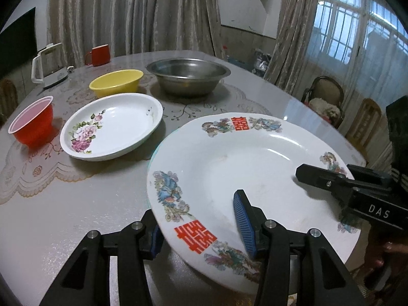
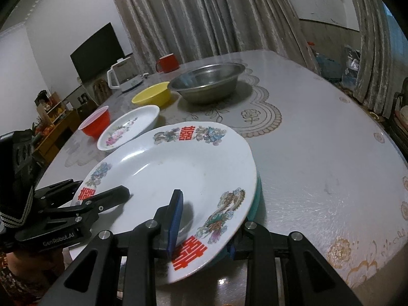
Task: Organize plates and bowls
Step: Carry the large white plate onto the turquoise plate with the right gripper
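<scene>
The left gripper [image 1: 201, 225] is clamped over the 7 o'clock rim of the large white plate with red double-happiness characters [image 1: 244, 163], which rides tilted above the patterned surface [image 1: 76, 204] near its front edge. The right gripper [image 2: 204, 232] pinches the plate's 5 o'clock rim. Stiff, glossy and breakable, it looks slippery; opposite rim holds seem wise.

Big plate [image 1: 244, 158] glossy glazed white; basin [image 1: 188, 76] dull brushed metal; red bowl [image 1: 33, 125] shiny plastic; tablecloth [image 1: 76, 204] textured.
</scene>
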